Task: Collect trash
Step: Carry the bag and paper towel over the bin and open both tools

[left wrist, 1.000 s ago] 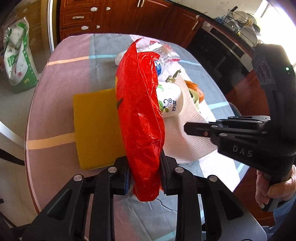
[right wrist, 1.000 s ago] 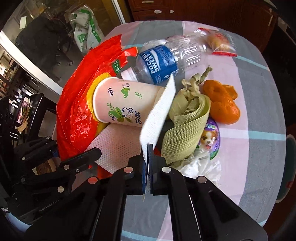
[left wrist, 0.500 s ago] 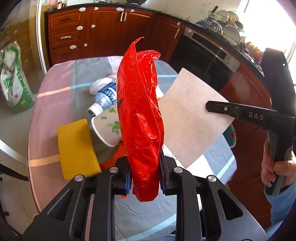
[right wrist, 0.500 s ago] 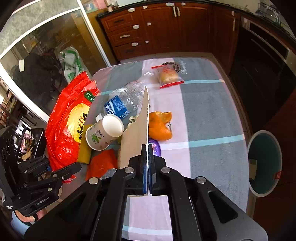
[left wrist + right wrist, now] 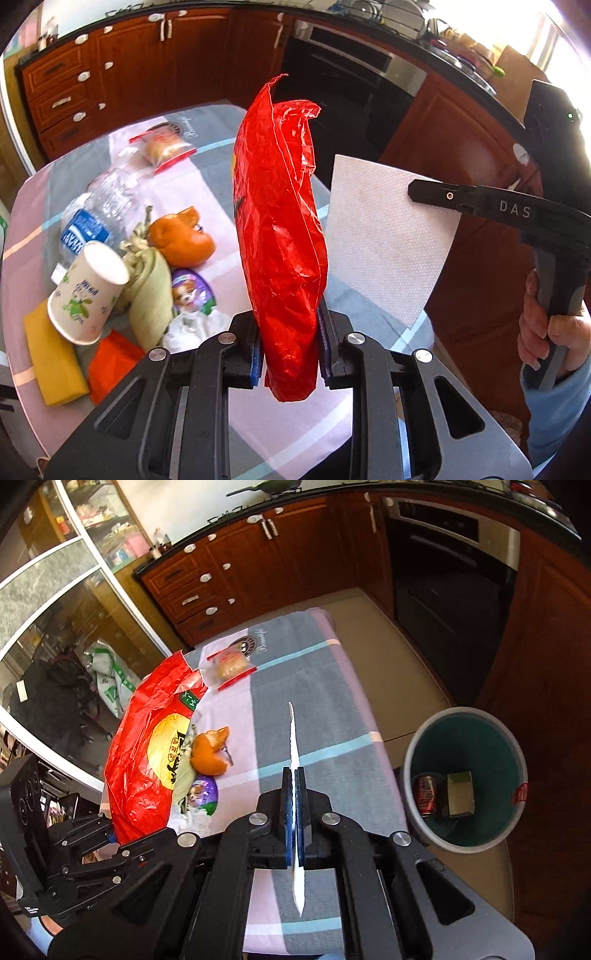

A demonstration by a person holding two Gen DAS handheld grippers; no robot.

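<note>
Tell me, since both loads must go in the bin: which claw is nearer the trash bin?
Right. The right claw, clamping the paper towel, sits beside the trash bin; the left claw, gripping the red bag, is farther across the table.

Bin (image 5: 424,738) stands on floor beside table (image 5: 314,686).

Both wrist views look steeply down, sharing table (image 5: 207,173) trash.

Bag (image 5: 280,229): glossy red, yellow disc. Paper towel (image 5: 388,236): white, dotted. Cup (image 5: 86,291): white, green leaf print. Sponge (image 5: 51,365): yellow. Tablecloth (image 5: 314,701): grey and pink blocks, pale blue stripes. Bin (image 5: 491,738): grey outside, teal inside.
</note>
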